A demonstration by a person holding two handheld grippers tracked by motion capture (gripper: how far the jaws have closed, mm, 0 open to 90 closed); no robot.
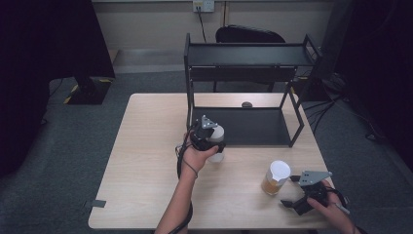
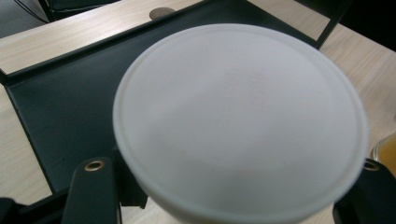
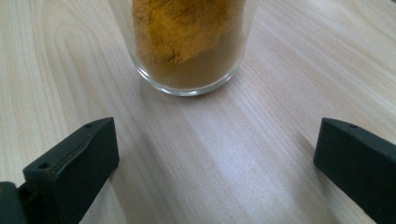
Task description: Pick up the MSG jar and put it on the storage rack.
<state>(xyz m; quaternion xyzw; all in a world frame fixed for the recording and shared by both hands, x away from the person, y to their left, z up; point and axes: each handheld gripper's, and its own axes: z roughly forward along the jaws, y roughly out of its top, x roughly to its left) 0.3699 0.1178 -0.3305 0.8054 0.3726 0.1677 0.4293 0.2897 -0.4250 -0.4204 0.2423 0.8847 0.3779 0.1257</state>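
Observation:
My left gripper point(image 1: 210, 138) is shut on a jar with a white lid point(image 1: 217, 133), held by the front left corner of the black rack's lower shelf point(image 1: 253, 127). In the left gripper view the white lid point(image 2: 240, 121) looms large between the jaws, with the dark shelf point(image 2: 60, 112) behind it. A second glass jar of orange-yellow powder point(image 1: 276, 178) with a white lid stands on the table at the front right. My right gripper point(image 1: 296, 196) rests just right of it, open. In the right gripper view that jar point(image 3: 187, 42) stands ahead of the wide-apart jaws, untouched.
The black two-tier rack has an upper shelf point(image 1: 248, 54) above the lower one. A small dark object point(image 1: 247, 104) lies on the wooden table point(image 1: 146, 161) behind the rack. A dark chair point(image 1: 249, 34) stands beyond the table.

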